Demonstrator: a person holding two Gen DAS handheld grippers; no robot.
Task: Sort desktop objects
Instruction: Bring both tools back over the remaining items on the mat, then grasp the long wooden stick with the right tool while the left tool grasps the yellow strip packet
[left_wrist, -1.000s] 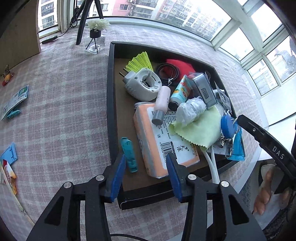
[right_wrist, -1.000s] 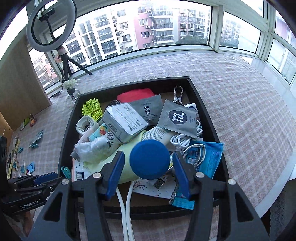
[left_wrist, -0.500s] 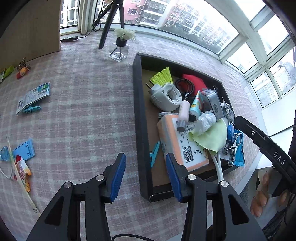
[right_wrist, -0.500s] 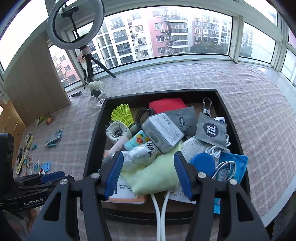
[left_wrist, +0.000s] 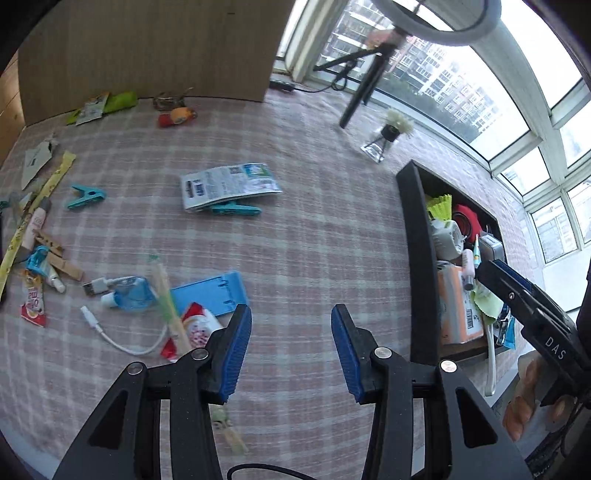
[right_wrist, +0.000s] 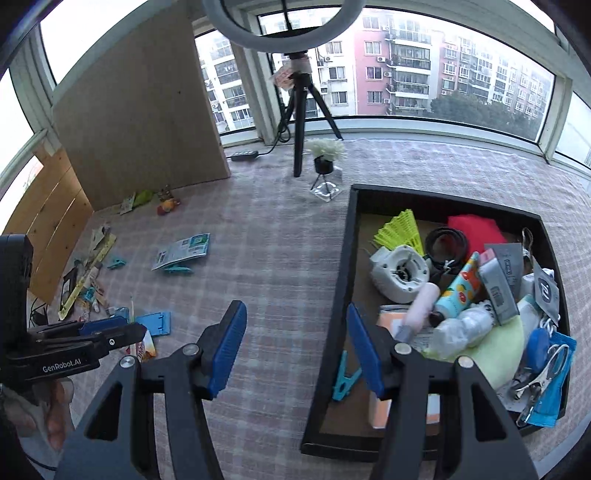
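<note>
The left gripper (left_wrist: 291, 349) has its blue fingers spread with nothing between them, over bare checked cloth (left_wrist: 295, 229), and the right gripper (right_wrist: 295, 347) is likewise spread and empty, its right finger over the tray's left wall. Just beyond the left gripper lie a blue stand (left_wrist: 210, 291), a white cable (left_wrist: 122, 341) and a leaflet (left_wrist: 229, 182) on a teal clip. The black tray (right_wrist: 341, 280), to the right, holds the heap: a white reel (right_wrist: 400, 273), a pink tube (right_wrist: 419, 312), a yellow-green cloth (right_wrist: 495, 354).

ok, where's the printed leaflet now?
In both views, the printed leaflet lies on the checked cloth left of the black tray, atop a teal clip.
</note>
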